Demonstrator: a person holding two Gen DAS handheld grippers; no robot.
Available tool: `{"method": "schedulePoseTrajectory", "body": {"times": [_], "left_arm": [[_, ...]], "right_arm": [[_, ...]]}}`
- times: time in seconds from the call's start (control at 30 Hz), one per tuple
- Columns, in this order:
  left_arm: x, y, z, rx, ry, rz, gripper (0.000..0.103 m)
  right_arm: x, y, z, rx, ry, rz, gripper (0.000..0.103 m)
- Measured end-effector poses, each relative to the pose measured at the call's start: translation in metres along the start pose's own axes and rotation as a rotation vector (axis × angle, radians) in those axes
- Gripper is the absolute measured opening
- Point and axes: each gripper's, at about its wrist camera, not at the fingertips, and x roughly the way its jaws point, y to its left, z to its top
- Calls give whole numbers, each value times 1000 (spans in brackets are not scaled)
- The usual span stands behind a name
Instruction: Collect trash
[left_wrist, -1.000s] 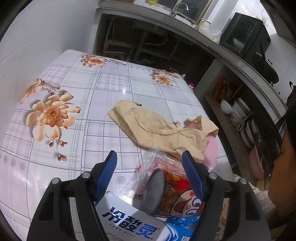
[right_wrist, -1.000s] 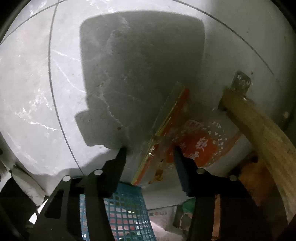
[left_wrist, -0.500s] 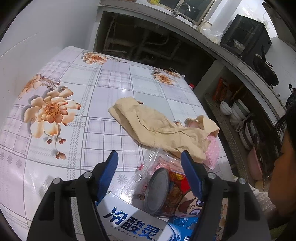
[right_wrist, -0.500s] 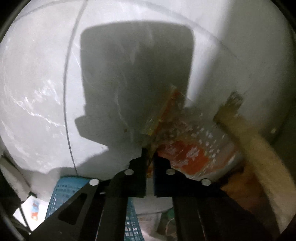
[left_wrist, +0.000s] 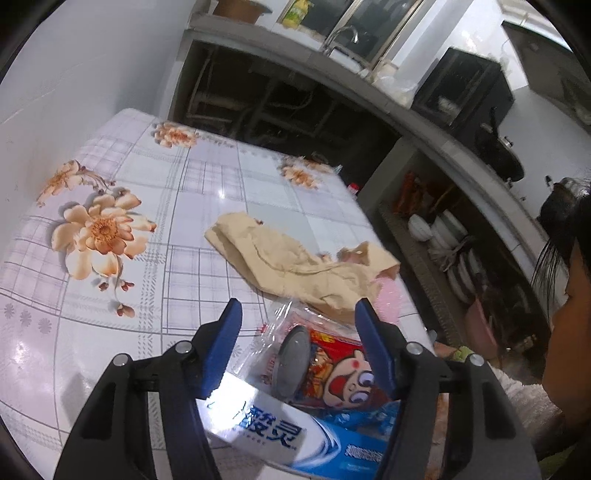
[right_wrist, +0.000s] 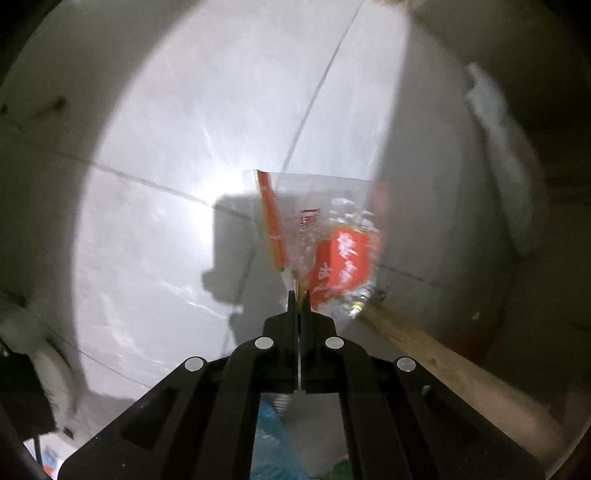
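Observation:
In the right wrist view my right gripper (right_wrist: 298, 295) is shut on a clear plastic wrapper with red print (right_wrist: 332, 236), held up above the grey tiled floor (right_wrist: 166, 184). In the left wrist view my left gripper (left_wrist: 298, 317) is open over trash on the floral table (left_wrist: 129, 184): a red cartoon can (left_wrist: 332, 369) lying on its side on a clear bag (left_wrist: 280, 325), with a white and blue toothpaste box (left_wrist: 288, 435) in front. The can lies between and below the blue fingers (left_wrist: 225, 343), untouched.
A beige cloth (left_wrist: 295, 266) and a pink scrubber (left_wrist: 388, 299) lie behind the can. A person's head (left_wrist: 569, 277) is at the right. Shelves with bowls (left_wrist: 443, 236) stand beyond the table. A wooden table leg (right_wrist: 443, 362) and a blue basket (right_wrist: 273, 443) are near my right gripper.
My right gripper closed on the clear red-printed wrapper and lifted it off the floor. My left gripper stayed open and shifted slightly over the can.

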Motion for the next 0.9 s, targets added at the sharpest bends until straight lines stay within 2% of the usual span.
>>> {"method": "schedulePoseTrajectory", "body": {"times": [0.13, 0.23, 0.33, 0.4, 0.5, 0.6, 0.77, 0.9], "left_arm": [[-27, 4, -2, -2, -46, -36, 61], [-51, 7, -4, -6, -92, -65, 61], [-69, 10, -7, -23, -118, -87, 61], [-78, 11, -9, -33, -128, -96, 61], [-91, 10, -13, -37, -145, -112, 61], [-100, 5, -19, -36, -152, -136, 61], [-113, -5, -28, -23, -151, -158, 61], [-125, -13, -33, -18, -158, -162, 61]], "right_arm": [[-59, 12, -33, 48, -129, 19, 0], [-102, 22, -64, 40, -198, -17, 0], [-147, 51, -107, 56, -263, -53, 0], [-178, 62, -149, 78, -296, -84, 0], [-191, 75, -200, 119, -298, -125, 0], [-188, 88, -248, 162, -245, -169, 0], [-139, 86, -295, 416, -203, -38, 0], [-92, 69, -332, 830, -223, 199, 0]]}}
